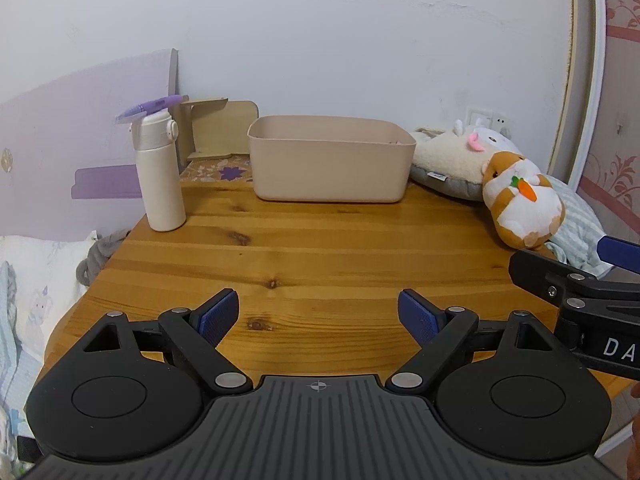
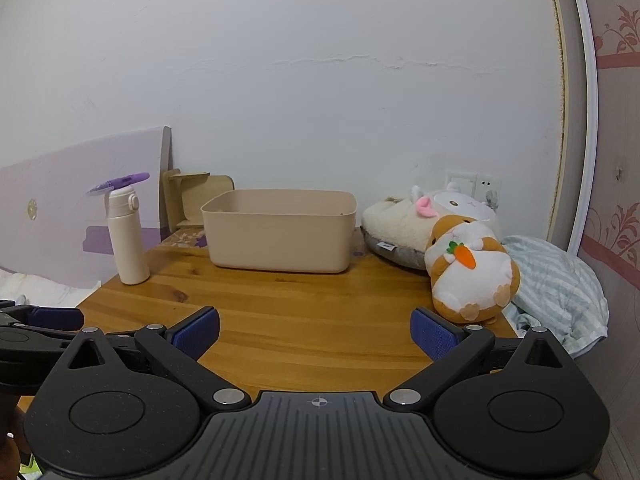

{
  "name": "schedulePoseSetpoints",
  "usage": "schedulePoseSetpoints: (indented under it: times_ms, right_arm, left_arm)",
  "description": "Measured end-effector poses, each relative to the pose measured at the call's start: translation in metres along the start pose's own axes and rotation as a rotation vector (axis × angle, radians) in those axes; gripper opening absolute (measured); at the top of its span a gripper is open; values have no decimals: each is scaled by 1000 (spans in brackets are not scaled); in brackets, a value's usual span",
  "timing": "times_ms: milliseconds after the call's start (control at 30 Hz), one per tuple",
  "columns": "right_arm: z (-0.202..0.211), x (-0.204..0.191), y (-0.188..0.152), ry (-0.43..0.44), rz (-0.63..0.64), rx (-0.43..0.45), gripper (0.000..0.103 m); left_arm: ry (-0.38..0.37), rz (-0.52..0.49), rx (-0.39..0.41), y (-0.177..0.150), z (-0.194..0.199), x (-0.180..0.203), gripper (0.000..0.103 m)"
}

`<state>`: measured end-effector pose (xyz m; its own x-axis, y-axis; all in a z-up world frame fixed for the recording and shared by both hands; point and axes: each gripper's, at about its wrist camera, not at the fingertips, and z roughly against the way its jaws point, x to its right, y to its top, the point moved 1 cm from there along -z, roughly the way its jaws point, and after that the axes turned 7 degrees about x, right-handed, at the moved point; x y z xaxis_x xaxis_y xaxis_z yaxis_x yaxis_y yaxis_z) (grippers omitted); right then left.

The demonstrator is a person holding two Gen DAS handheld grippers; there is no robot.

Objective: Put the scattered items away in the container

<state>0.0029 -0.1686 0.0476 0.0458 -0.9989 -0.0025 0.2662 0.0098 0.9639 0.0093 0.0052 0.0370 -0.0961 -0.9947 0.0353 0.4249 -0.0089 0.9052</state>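
Left wrist view: one left gripper (image 1: 318,314) hangs over the near part of the wooden counter (image 1: 304,248), jaws spread wide with nothing between the blue pads (image 1: 218,316). Straight ahead of it, at the counter's far edge, stands one beige bin (image 1: 330,166), open-topped; its inside is mostly hidden by the near wall. Ahead and to the left of the gripper stands one cream bottle (image 1: 160,176), upright, with one purple pen (image 1: 154,106) lying across its cap. Ahead and to the right, at the counter's edge, one orange-and-white hamster plush (image 1: 520,204) holding a carrot leans against striped cloth (image 1: 580,216). Behind it lies one white bunny plush (image 1: 486,138) on a fleecy slipper (image 1: 444,164). Part of the right gripper juts in at the right margin, just beside the left one.

Right wrist view: one right gripper (image 2: 315,336) is likewise wide open and holds nothing. The bin (image 2: 280,236) sits ahead and slightly left of it, well apart. The hamster (image 2: 472,276) is near, just beyond the right finger. The bottle (image 2: 126,236) with its pen (image 2: 120,182) stands far left. One blue-tipped finger of the left gripper shows at the left edge.

So: two grippers, one bin, one bottle, one pen, two plush toys, one slipper.
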Motion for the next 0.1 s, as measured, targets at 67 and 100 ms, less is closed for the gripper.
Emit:
schedulePoseSetpoints:
  times_ms: [67, 100]
  right_arm:
    - [0, 1, -1, 2, -4, -3, 103]
    - [0, 1, -1, 3, -5, -4, 103]
  left_arm:
    - [-1, 0, 2, 0, 0, 0, 88]
    - [-1, 0, 1, 0, 0, 0, 88]
